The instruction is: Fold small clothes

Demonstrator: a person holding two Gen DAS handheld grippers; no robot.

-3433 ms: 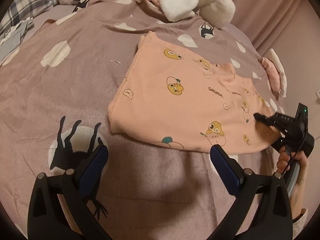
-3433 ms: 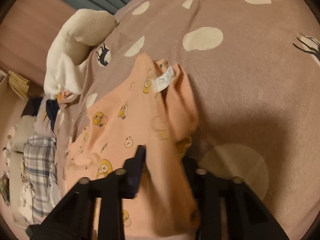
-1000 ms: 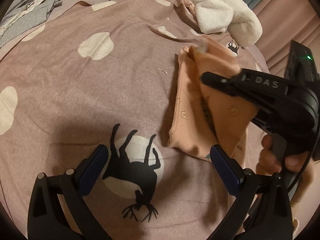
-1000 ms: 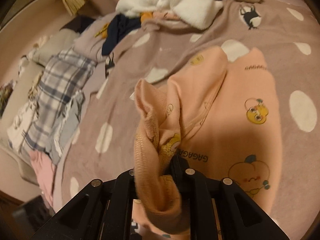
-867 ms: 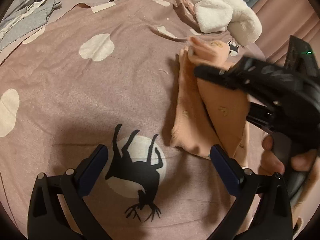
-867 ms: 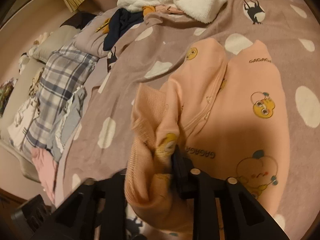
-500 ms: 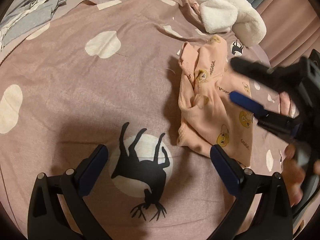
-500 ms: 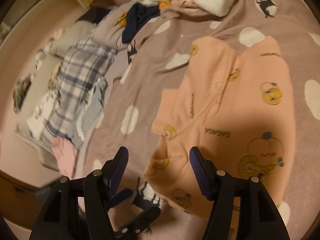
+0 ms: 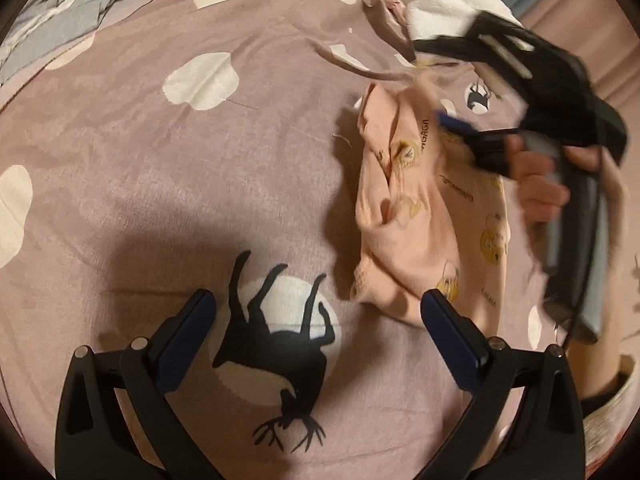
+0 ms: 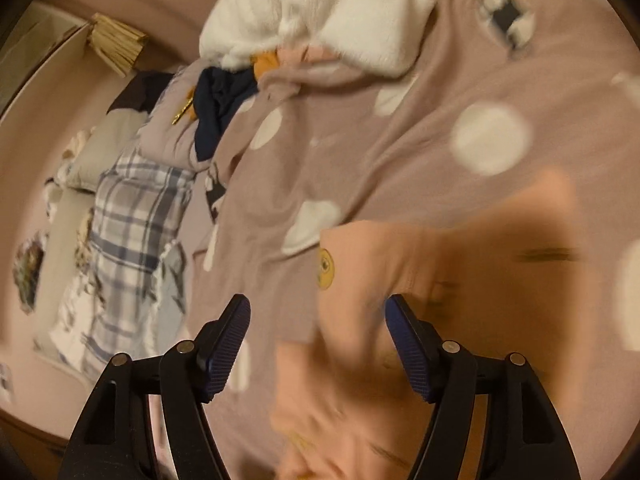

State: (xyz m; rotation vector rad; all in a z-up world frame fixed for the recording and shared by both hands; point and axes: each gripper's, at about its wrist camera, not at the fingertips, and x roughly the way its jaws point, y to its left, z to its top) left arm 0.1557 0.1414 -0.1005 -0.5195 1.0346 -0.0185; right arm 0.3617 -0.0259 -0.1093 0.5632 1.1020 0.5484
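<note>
Garment: a small peach top [image 9: 404, 216] printed with yellow cartoon faces lies on the bedspread [image 9: 160, 168], folded over on itself into a narrow, rumpled shape; one long edge is bunched in soft ridges.
Garment's place: just to the right of the black deer print [image 9: 280, 344] as the left wrist view shows it, not touching the print.
Right gripper: the right gripper [image 10: 318, 344] hangs over the near edge of the peach top; its jaws have just been opening and now stand spread, pads clear of the cloth, nothing pinched. In the left wrist view it is blurred, held by a hand [image 9: 536, 184] above the far side of the top.
Left gripper: the left gripper [image 9: 318, 316] is spread wide and empty, its pads either side of the deer print, the right pad close to the top's lower corner.
Beyond the deer print: a white fleecy bundle [image 10: 320, 12], a dark navy garment [image 10: 220, 108] and plaid fabric [image 10: 128, 216] lie farther off on the bed.
</note>
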